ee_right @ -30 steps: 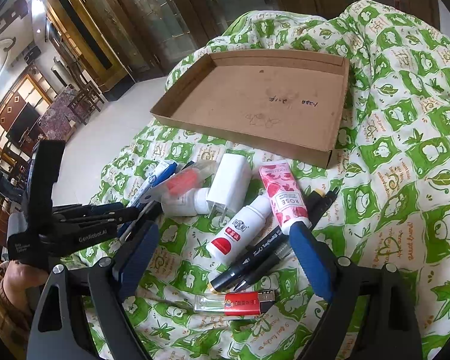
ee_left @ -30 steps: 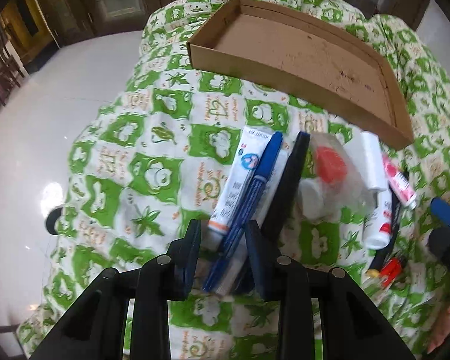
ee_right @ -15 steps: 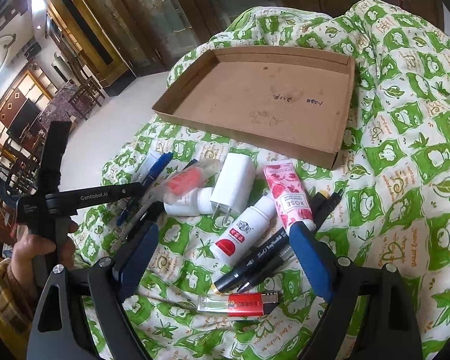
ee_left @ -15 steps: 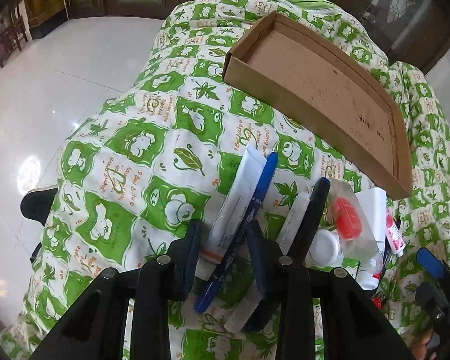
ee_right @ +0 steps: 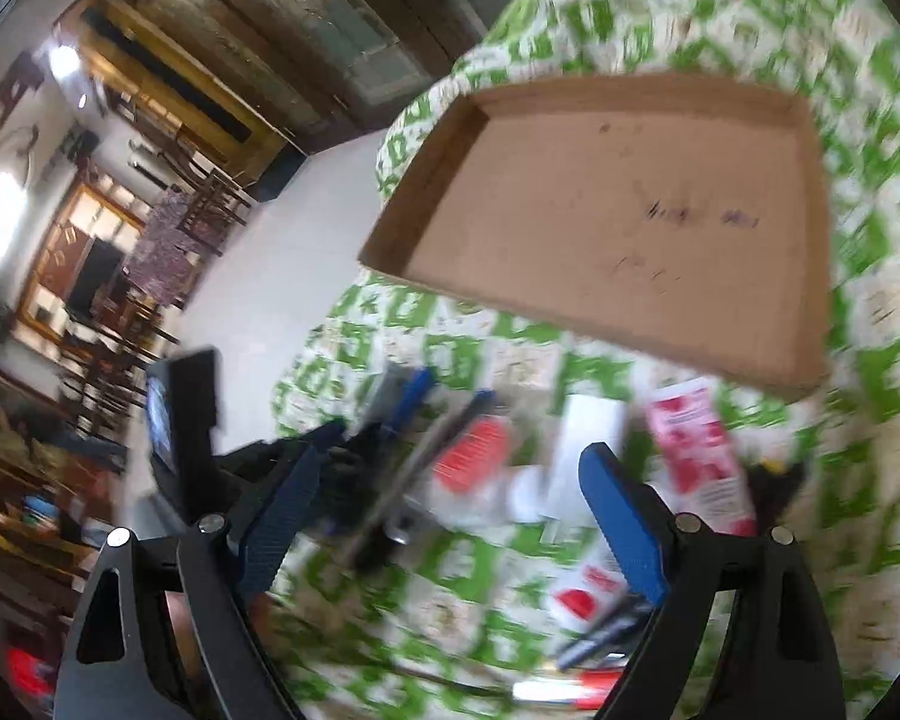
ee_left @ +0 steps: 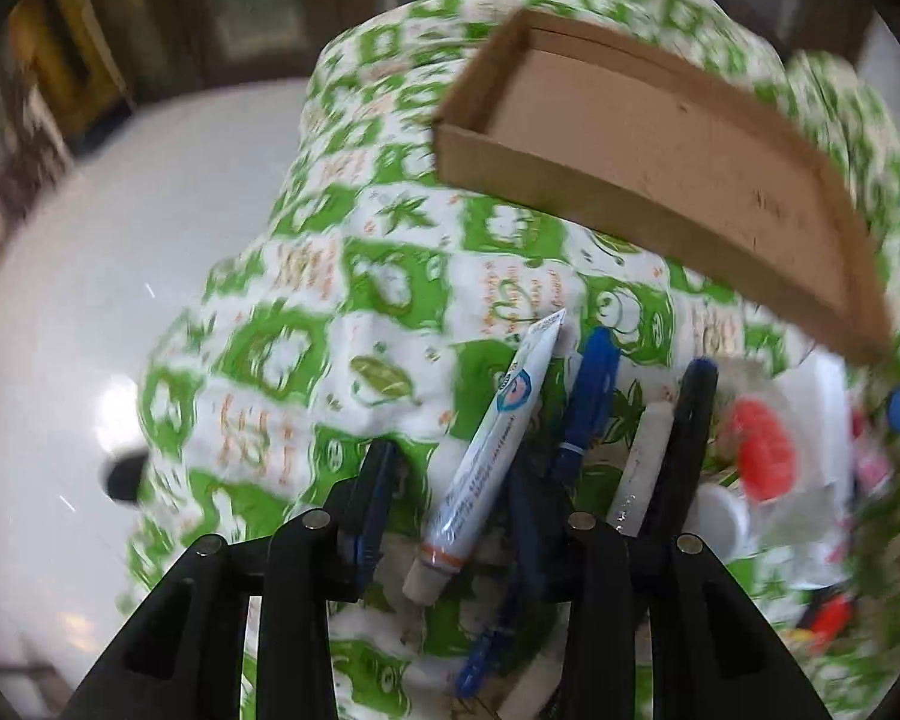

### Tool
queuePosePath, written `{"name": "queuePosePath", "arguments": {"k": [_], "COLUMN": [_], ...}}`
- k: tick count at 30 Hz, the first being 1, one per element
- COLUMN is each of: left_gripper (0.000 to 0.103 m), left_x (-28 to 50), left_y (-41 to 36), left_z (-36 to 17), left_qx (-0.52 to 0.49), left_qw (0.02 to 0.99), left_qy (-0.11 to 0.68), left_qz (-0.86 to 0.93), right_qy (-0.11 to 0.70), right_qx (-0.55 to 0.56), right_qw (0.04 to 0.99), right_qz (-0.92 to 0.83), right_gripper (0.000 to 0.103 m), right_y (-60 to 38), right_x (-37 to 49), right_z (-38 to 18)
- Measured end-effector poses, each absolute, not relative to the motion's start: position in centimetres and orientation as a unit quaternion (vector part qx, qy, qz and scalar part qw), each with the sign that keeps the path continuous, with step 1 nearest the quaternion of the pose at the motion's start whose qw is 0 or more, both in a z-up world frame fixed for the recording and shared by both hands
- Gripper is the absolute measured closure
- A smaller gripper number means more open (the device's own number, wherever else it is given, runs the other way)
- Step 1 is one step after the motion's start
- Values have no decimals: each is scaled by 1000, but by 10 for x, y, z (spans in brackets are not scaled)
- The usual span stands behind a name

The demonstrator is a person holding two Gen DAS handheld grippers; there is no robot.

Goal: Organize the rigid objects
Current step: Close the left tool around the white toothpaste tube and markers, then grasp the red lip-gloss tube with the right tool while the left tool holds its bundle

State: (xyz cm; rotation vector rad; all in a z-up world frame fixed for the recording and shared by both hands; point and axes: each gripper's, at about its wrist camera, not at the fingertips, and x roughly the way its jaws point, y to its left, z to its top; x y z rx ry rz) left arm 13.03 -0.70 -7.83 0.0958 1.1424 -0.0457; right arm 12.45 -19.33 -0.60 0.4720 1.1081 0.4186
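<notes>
Lifting a white tube toward the empty cardboard tray

Left wrist view: the left gripper (ee_left: 450, 504) is clenched on a slim white ointment tube with a blue emblem (ee_left: 491, 444), which seems raised off the green-and-white patterned cloth (ee_left: 282, 360); a blue pen (ee_left: 582, 414) lies just right of it, possibly caught alongside. The shallow brown cardboard tray (ee_left: 660, 120) sits far right, nothing in it. Right wrist view, badly blurred: the right gripper (ee_right: 450, 510) stands released over the pile, above a red-capped clear bottle (ee_right: 474, 462), a white charger block (ee_right: 588, 438) and a pink tube (ee_right: 696, 456). Judged the pick-and-carry step; next, carry the tube over the tray's near wall and release inside.
</notes>
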Motion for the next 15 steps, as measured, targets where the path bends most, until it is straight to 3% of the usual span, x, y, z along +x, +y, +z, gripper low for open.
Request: {"name": "queuePosePath", "arguments": {"k": [2,4,12,15], "left_gripper": [82,90,92,91], "left_x": [128,126,119,121], "left_y": [-8,-1,24,29], "left_z": [-77,-73,-74,-79], "left_qx": [48,28,-77,-96], "left_qw": [844,846,818,811], "left_qy": [533,532,567,573], "left_qz": [-29,-29,-65,-65], "right_qy": [532,545,599,600], "right_qx": [237,250,248,237], "right_qw": [789,774,741,745], "right_qz": [197,202,172,170], "right_gripper": [22,37,49,67], "right_y": [-188,-183,-168,-166], "right_x": [133,140,161,167], "right_z": [-14,-22,-58,-63]}}
